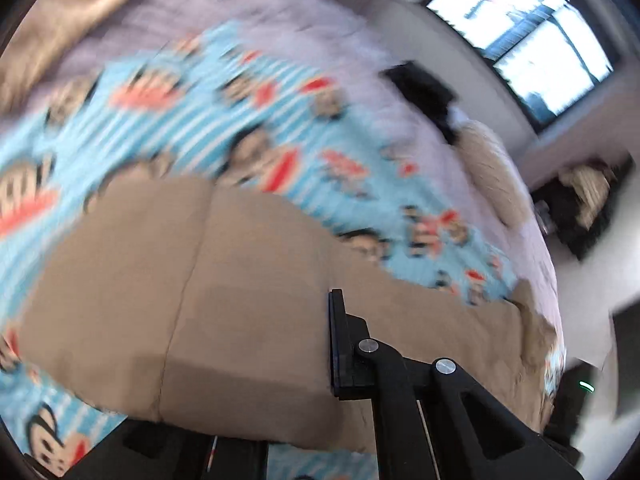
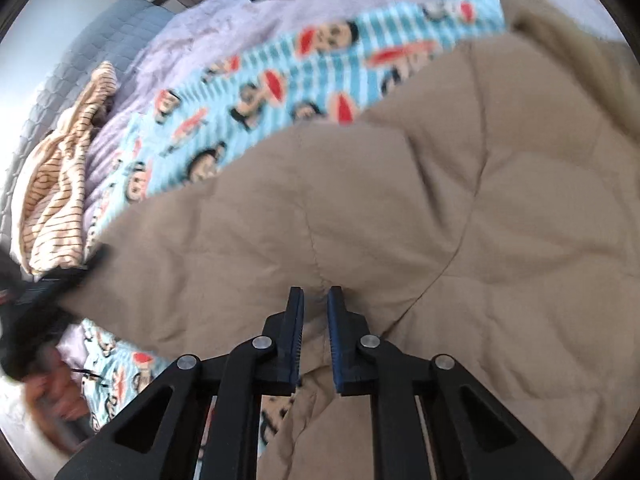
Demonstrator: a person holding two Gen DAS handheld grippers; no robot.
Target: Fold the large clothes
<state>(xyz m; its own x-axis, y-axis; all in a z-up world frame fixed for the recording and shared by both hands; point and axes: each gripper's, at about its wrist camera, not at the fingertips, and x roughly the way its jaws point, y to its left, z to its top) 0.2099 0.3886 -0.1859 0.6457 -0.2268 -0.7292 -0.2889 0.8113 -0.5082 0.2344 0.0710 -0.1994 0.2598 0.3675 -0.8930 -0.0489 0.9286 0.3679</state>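
Bed [image 2: 208, 28] beneath — both claws, left [image 1: 328, 344] and right [image 2: 316, 340], pinch tan quilted garment [image 2: 440, 208].

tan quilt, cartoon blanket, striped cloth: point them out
tan quilt [image 2: 400, 208]: right wrist view, its stitched middle
cartoon blanket [image 2: 248, 92]: right wrist view, its striped print
striped cloth [image 2: 56, 196]: right wrist view, its bunched folds

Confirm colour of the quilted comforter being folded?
Plain tan comforter; clearest in the right wrist view.

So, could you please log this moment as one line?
left gripper: shut on tan quilt | right gripper: shut on tan quilt | quilt over cartoon-print blanket
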